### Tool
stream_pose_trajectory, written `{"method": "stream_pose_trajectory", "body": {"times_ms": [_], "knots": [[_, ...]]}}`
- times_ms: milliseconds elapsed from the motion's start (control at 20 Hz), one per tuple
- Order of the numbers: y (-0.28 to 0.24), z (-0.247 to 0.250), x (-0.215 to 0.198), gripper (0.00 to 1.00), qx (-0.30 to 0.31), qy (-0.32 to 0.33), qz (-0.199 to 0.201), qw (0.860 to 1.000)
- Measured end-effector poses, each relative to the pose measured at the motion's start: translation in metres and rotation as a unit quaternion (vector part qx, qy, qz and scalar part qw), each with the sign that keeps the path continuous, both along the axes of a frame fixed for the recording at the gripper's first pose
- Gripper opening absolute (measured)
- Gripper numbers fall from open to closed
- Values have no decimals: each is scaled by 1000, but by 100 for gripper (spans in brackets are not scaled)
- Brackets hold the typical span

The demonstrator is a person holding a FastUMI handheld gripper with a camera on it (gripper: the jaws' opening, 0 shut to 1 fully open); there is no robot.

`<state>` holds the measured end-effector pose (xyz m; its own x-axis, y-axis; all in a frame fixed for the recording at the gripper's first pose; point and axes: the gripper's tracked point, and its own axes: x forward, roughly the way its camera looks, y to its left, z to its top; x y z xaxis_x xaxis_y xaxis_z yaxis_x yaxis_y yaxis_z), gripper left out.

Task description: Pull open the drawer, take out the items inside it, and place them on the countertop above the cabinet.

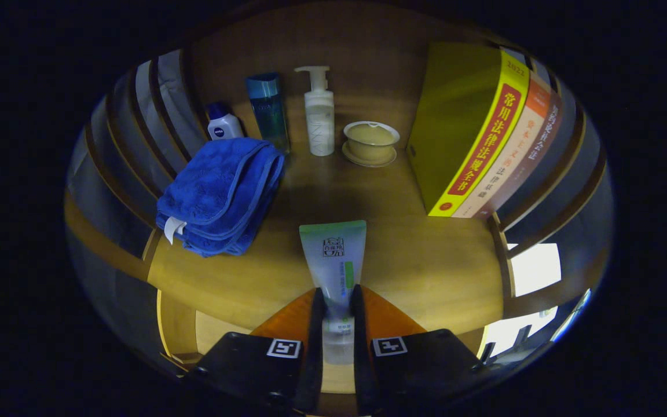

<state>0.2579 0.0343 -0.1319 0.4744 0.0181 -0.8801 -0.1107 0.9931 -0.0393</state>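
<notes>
Two jaws clamping tube (333,260) over countertop (414,260); lidded bowl (370,141) beyond

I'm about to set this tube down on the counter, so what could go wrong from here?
The gripper is shut on the tube near its lower end, so the long free end could tip or swing on release. The folded blue towel lies close beside it; drifting that way might land the tube on its edge. Pushing further ahead risks nudging the lidded cup or the pump bottle, which looks tall and easy to topple.
</notes>
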Motion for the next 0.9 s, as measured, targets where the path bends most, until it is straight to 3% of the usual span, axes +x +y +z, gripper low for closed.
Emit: {"method": "stream_pose_trajectory", "body": {"times_ms": [350, 600, 900], "knots": [[-2, 14, 5, 39, -1, -38, 13, 999], [6, 51, -19, 93, 9, -97, 19, 995], [9, 95, -78, 100, -1, -179, 22, 984]]}}
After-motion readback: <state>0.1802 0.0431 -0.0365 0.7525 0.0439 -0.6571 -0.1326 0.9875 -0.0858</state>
